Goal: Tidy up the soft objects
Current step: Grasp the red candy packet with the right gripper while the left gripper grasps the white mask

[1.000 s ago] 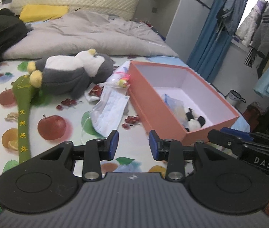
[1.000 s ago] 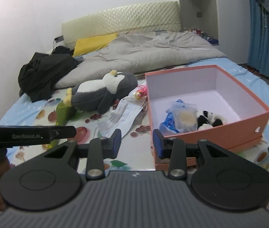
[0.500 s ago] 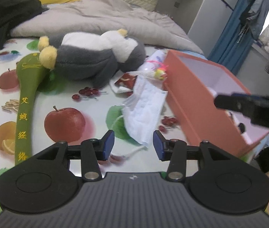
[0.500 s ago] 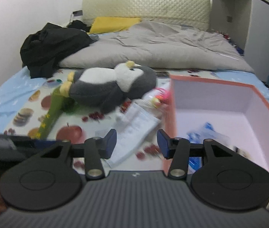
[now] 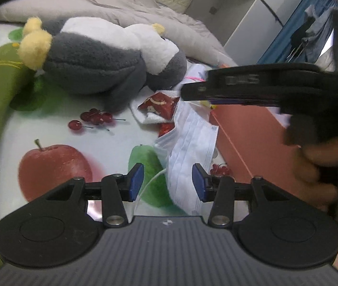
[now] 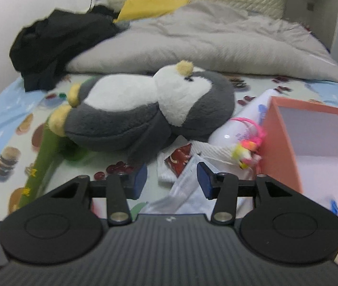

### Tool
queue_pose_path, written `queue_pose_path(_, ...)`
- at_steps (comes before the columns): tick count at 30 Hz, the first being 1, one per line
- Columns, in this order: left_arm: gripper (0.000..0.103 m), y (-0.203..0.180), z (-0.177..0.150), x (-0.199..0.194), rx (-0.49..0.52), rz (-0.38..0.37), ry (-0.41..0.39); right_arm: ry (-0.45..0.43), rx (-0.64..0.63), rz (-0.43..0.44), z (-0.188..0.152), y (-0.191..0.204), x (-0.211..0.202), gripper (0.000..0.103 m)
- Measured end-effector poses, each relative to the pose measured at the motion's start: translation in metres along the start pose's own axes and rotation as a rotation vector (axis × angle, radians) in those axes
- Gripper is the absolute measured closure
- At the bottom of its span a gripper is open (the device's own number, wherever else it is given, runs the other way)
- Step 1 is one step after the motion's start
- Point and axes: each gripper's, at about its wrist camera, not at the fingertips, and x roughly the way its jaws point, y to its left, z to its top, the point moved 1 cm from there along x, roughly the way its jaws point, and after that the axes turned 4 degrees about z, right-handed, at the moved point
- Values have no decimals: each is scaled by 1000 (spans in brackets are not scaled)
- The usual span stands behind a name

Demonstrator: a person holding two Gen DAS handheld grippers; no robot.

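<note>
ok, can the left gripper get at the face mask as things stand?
Probably yes: left gripper is open, the face mask lies just ahead between its fingers, nothing on top; the right gripper is farther back.

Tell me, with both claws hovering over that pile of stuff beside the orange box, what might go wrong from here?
1. The face mask overlaps the red packet, so a pinch could drag both along.
2. The right claw crosses in front of the left claw; reaching for the same heap, they might bump.
3. The penguin plush looks bulky beside the open claws, so it may slip from a pinch or snag the orange box rim.
</note>
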Motion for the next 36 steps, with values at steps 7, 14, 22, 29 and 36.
queue_pose_path(7,56,11,0,22,-36,-48,30,86,-86,-28,15,1,51,54)
queue_pose_path(14,78,14,-8,34,-54,-78,54,154,-239,-36,19,14,80,54)
queue_pose_path(22,98,16,-10,34,-82,-71,41,227,-340,-75,12,19,98,67)
queue_pose_path(29,100,12,-3,15,-94,-35,2,165,-295,-45,18,20,76,73)
queue_pose_path(36,101,8,-6,-27,-116,21,-42,66,-188,30,31,26,36,74)
